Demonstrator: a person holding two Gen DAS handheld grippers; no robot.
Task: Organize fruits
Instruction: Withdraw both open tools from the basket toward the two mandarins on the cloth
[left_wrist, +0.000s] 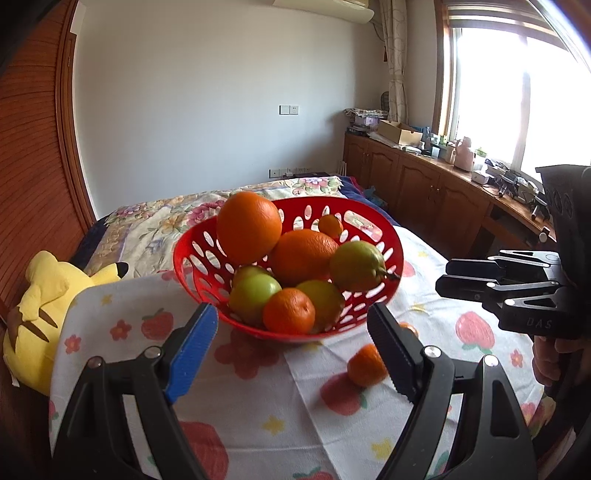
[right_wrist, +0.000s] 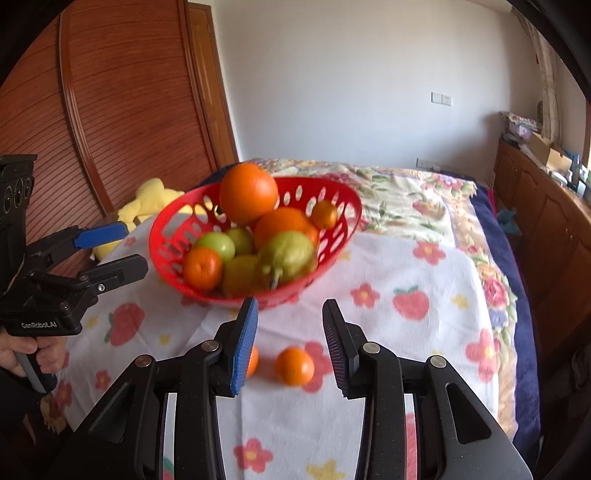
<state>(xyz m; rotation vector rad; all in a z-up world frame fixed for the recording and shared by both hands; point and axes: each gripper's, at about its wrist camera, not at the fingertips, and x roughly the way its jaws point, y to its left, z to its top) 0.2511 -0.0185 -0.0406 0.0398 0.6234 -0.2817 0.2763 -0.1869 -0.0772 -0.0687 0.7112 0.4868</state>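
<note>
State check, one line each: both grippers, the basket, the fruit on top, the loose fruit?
left gripper: open wide, empty
right gripper: narrowly open, empty
red basket: upright on the cloth, heaped with fruit
large orange: perched on top of the heap
pear: in the basket, on its side
tangerine: loose on the cloth, outside the basket
second tangerine: loose, partly hidden behind the right gripper

A white wall (left_wrist: 207, 110) stands at the far side, a reddish wooden wardrobe (right_wrist: 110, 110) on the left, low wooden cabinets (left_wrist: 424, 184) under a bright window (left_wrist: 517, 92) on the right, beside a curtain (left_wrist: 397, 55).
</note>
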